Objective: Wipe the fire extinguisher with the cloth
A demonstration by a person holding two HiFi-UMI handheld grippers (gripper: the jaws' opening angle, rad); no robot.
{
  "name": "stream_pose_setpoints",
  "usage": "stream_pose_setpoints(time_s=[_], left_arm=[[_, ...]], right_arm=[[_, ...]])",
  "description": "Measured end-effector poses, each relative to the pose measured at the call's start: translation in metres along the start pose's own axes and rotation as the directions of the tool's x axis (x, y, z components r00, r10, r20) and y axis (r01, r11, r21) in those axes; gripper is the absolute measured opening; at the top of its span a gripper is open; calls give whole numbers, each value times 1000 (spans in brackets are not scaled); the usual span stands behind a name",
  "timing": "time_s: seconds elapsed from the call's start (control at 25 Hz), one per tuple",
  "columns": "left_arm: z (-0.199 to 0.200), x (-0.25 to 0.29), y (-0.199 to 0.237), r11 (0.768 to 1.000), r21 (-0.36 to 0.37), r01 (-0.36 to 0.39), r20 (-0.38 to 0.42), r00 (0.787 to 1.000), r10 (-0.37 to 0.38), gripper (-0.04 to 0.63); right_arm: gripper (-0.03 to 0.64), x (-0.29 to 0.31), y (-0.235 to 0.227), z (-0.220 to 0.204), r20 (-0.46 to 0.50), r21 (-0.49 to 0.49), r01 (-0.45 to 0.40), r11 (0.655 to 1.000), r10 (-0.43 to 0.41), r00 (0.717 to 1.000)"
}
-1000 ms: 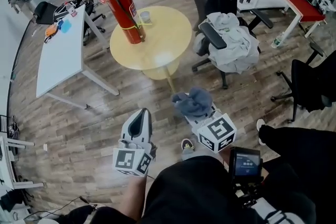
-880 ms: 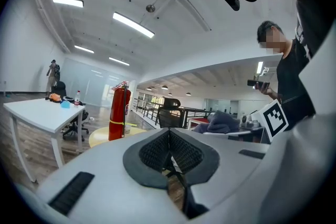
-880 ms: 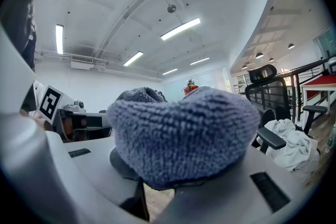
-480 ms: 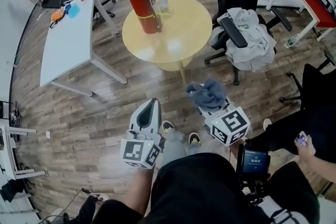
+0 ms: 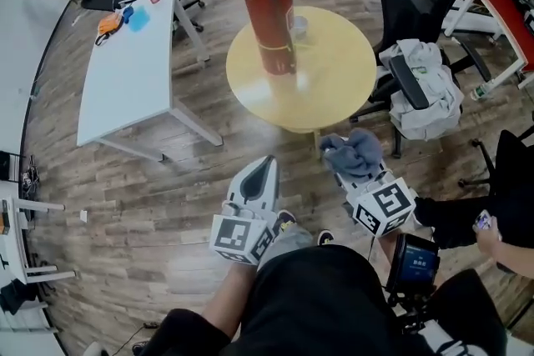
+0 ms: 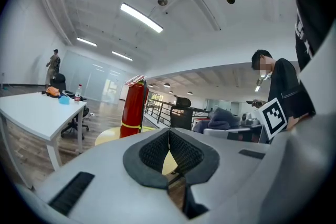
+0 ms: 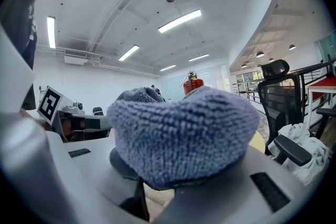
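A red fire extinguisher point(image 5: 271, 8) with a yellow band stands upright on the round yellow table point(image 5: 334, 83); it also shows in the left gripper view point(image 6: 132, 110) and, just its top, in the right gripper view point(image 7: 193, 84). My right gripper point(image 5: 346, 156) is shut on a bunched grey-blue cloth point(image 5: 352, 152), which fills the right gripper view point(image 7: 181, 131) and hides the jaw tips. My left gripper point(image 5: 265, 162) is shut and holds nothing; its pads meet point(image 6: 169, 136). Both grippers hang over the floor, short of the table's near edge.
A long white desk point(image 5: 125, 75) stands at the left with small items on it. A black office chair draped with pale clothes point(image 5: 421, 87) stands right of the table. A small cup point(image 5: 300, 27) sits behind the extinguisher. A second person point(image 5: 492, 229) stands at the right.
Both grippers, and the head view with them, have moved forward toward the round table, so the table and extinguisher are nearer. The cloth stays in the right gripper.
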State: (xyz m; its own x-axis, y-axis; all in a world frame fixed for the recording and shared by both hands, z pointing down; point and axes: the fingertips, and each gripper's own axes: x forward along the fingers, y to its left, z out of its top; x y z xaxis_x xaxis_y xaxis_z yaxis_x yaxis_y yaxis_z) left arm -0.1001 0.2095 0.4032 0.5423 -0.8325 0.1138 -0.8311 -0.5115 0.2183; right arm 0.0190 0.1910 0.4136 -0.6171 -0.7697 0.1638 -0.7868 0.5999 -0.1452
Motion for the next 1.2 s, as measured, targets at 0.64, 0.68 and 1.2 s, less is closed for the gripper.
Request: stream_pose_setpoints(time_s=[0.64, 0.68, 1.2], left_arm=[[8, 59, 69, 1000, 2, 20, -29, 999, -19, 23], [9, 66, 72, 1000, 7, 18, -30, 999, -18, 23], [33, 183, 98, 999, 20, -37, -32, 999, 37, 24]], right_arm=[[101, 77, -40, 7, 15, 10, 41, 999, -41, 999], [101, 83, -46, 7, 18, 9, 38, 999, -38, 999], [101, 157, -146, 51, 28, -13, -46, 999, 46, 999]])
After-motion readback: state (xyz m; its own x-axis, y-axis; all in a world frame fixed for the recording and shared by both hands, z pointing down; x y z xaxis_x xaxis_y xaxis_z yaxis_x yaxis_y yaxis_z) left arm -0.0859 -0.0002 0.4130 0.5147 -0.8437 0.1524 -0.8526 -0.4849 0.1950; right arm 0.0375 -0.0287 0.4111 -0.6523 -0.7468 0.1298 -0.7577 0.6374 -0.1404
